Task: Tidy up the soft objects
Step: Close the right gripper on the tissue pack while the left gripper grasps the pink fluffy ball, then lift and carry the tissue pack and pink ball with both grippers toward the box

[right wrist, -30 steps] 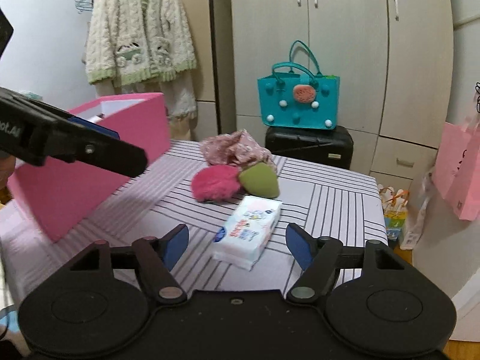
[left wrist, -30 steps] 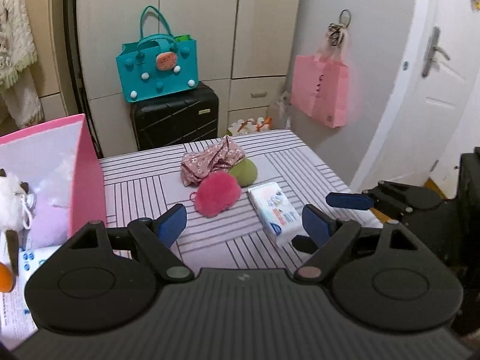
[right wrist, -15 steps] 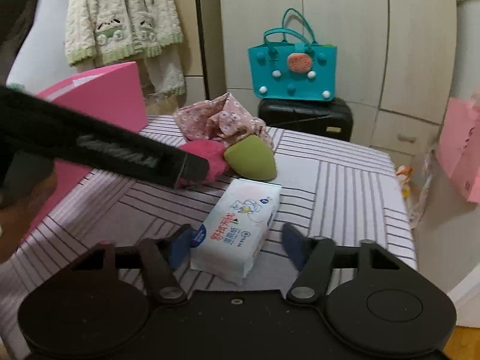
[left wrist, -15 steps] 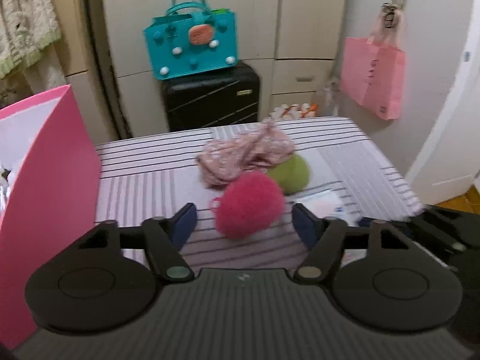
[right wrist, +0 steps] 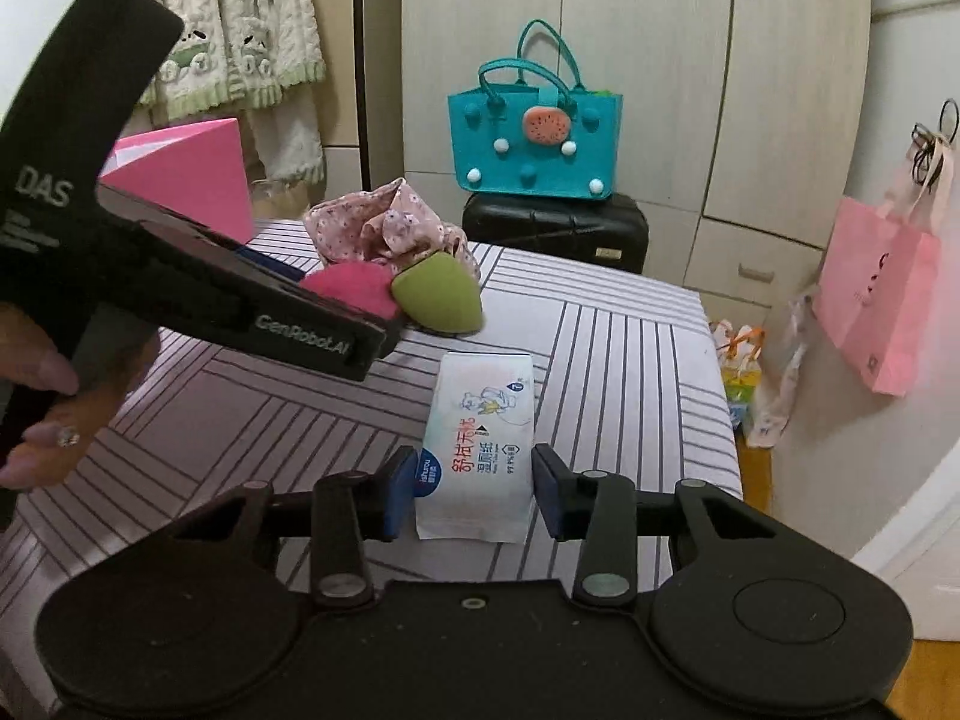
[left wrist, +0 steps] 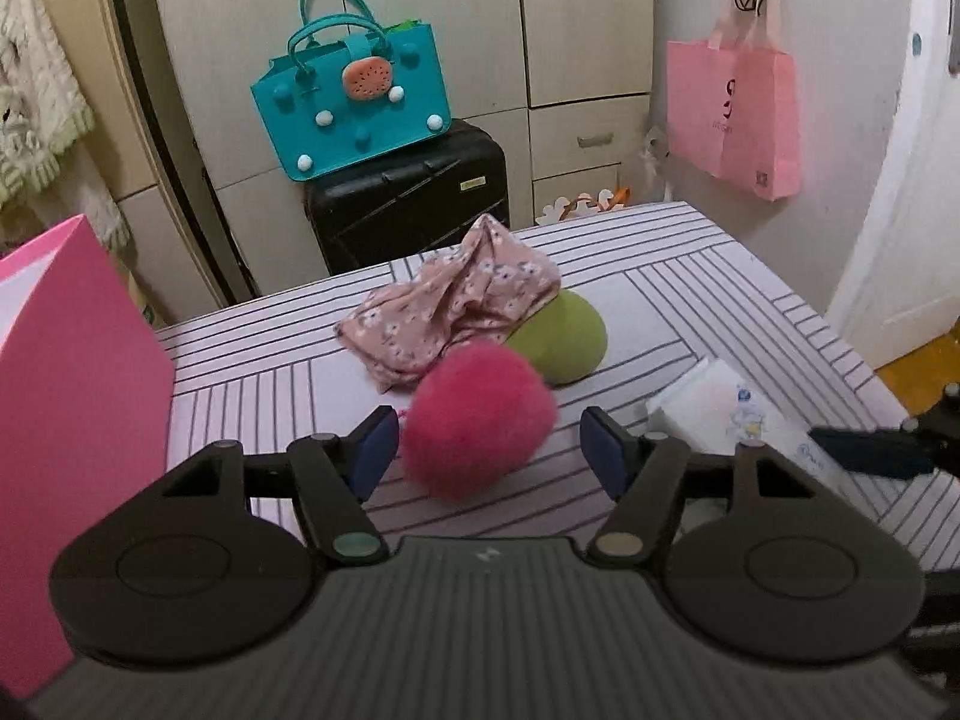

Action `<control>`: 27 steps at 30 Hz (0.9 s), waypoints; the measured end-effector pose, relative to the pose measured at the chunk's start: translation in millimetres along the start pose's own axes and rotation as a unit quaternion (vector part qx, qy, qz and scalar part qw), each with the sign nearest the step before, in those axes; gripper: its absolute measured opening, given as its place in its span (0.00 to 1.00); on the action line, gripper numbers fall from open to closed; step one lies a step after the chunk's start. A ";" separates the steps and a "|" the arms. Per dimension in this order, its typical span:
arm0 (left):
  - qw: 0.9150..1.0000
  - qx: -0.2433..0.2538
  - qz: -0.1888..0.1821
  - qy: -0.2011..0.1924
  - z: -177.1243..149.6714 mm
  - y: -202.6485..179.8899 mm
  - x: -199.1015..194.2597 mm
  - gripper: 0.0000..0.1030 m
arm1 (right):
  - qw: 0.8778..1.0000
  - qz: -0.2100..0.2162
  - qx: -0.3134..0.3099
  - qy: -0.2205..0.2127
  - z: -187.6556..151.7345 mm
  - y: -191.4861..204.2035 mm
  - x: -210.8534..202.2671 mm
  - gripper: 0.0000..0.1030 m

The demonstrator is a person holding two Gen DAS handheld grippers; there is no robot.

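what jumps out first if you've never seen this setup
Probably the fluffy pink pom-pom, sitting on the striped table between the open left gripper's fingers, with a green sponge and floral cloth behind it. Next, the wet wipes pack, with the right gripper closing around it, not yet clearly pressing.

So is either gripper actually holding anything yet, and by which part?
Nothing yet. The right gripper, jaws closing, straddles the wet wipes pack at its near end; the left gripper, jaws opening, flanks the pink pompom.
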State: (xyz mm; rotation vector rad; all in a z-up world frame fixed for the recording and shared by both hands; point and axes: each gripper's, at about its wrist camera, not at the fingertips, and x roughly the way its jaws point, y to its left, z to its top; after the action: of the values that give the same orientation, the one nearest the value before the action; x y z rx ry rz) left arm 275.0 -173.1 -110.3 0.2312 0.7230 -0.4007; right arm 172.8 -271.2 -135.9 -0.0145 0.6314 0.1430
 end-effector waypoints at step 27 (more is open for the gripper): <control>0.997 -0.066 -0.028 -0.013 -33.8 23.5 -35.7 0.34 | 0.999 -0.033 0.040 0.006 0.0 10.6 14.7 0.44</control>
State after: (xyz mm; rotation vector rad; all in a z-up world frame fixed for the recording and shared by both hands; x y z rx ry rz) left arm 240.8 -130.7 -109.1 0.0819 0.7289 -0.4060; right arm 183.1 -258.8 -144.2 0.0400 0.6466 0.0534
